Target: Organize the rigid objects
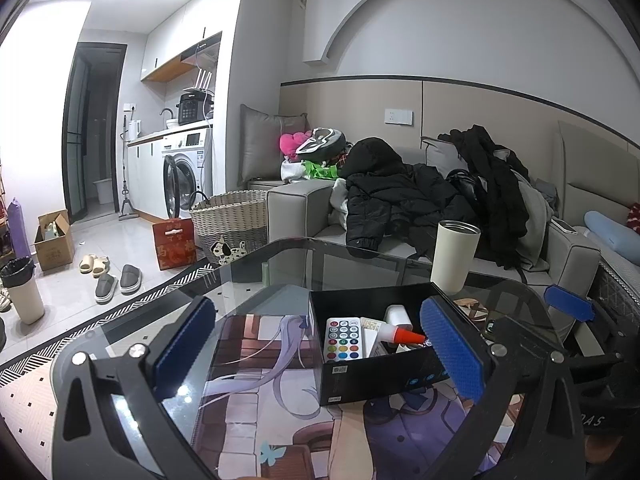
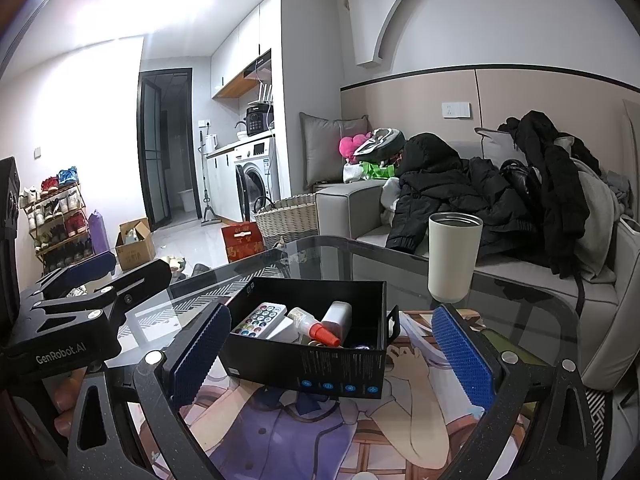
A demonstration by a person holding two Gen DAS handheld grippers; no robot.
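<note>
Left wrist view: black box [image 1: 384, 376] is parked on the glass worktop [image 1: 280, 264] w/ remote [image 1: 343, 339] & glue bottle [image 1: 396, 332] already corralled inside, prob for tidiness. Both grippers' jaws are spread wide, nothing gripped.

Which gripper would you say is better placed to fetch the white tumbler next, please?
Probably the right gripper: open and empty, with the white tumbler just ahead to its right. From the left gripper, the black box stands in between.
</note>
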